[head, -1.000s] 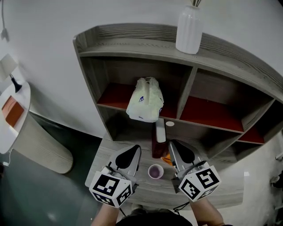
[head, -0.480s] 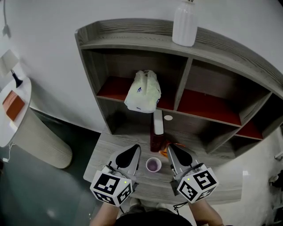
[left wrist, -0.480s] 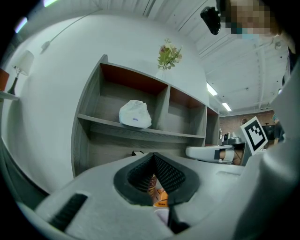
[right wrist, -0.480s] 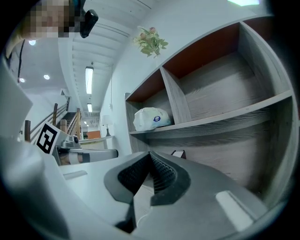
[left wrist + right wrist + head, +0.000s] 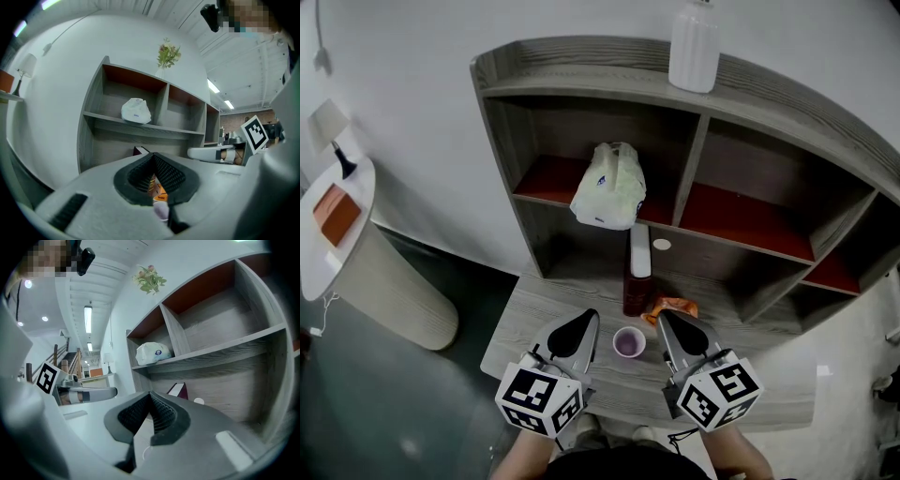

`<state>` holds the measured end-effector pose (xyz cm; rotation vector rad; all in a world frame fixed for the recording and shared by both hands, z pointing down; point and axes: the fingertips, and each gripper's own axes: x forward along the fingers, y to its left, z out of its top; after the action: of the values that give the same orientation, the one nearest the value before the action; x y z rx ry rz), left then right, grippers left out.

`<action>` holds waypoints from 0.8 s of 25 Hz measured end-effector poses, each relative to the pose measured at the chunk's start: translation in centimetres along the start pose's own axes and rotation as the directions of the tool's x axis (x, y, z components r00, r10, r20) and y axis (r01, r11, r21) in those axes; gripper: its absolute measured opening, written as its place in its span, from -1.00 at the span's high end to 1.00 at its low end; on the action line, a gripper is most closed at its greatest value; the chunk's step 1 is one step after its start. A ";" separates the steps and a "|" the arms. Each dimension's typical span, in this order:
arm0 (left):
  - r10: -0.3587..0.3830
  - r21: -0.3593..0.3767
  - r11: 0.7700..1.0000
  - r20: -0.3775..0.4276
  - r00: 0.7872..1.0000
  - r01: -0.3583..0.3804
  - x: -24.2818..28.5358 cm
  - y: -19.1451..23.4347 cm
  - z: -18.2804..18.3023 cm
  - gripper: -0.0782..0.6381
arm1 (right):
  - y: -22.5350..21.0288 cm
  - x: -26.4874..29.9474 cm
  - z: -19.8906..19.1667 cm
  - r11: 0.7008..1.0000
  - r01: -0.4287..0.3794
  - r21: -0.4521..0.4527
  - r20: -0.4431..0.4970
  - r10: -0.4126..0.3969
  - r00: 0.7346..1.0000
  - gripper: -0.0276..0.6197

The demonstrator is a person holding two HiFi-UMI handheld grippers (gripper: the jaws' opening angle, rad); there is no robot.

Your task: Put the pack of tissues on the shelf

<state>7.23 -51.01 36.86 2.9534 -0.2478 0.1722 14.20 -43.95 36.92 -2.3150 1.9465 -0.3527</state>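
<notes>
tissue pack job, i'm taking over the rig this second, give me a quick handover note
Left gripper: shut, empty, low over the bottom ledge, left of the purple cup.
Right gripper: shut, empty, right of that cup.
Pack of tissues: lying on the upper shelf, left compartment, clear of both grippers.
Done: the pack looks placed.
Left: apparently nothing for this task.

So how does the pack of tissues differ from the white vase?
The pack of tissues lies inside the upper left compartment; the vase stands on top of the shelf unit. The pack is soft, crinkled plastic; the vase is ribbed, hard-looking and upright. Both are pale.
</notes>
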 end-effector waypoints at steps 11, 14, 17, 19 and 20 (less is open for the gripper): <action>0.017 -0.004 1.000 0.002 1.000 -0.017 -0.6 -0.2 -0.2 0.81 | 0.4 -0.4 -0.6 1.000 -0.006 0.003 -0.019 0.006 1.000 0.93; 0.014 -0.001 1.000 0.006 1.000 -0.013 -0.6 -0.4 -0.1 0.81 | 0.4 -0.5 -0.3 1.000 -0.007 -0.001 -0.016 0.007 1.000 0.93; 0.014 0.003 1.000 0.010 1.000 -0.014 -0.5 -0.6 0.0 0.81 | 0.3 -0.6 -0.2 1.000 -0.009 -0.004 -0.011 0.009 1.000 0.93; 0.016 0.005 1.000 0.010 1.000 -0.016 -0.5 -0.7 0.1 0.81 | 0.3 -0.7 -0.1 1.000 -0.011 -0.006 -0.009 0.011 1.000 0.93; 0.015 0.007 1.000 0.009 1.000 -0.015 -0.6 -0.8 0.1 0.81 | 0.3 -0.7 -0.1 1.000 -0.012 -0.007 -0.008 0.012 1.000 0.93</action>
<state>6.83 -50.19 36.57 2.9604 -0.2706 0.1623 13.76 -43.34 36.82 -2.3090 1.9679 -0.3557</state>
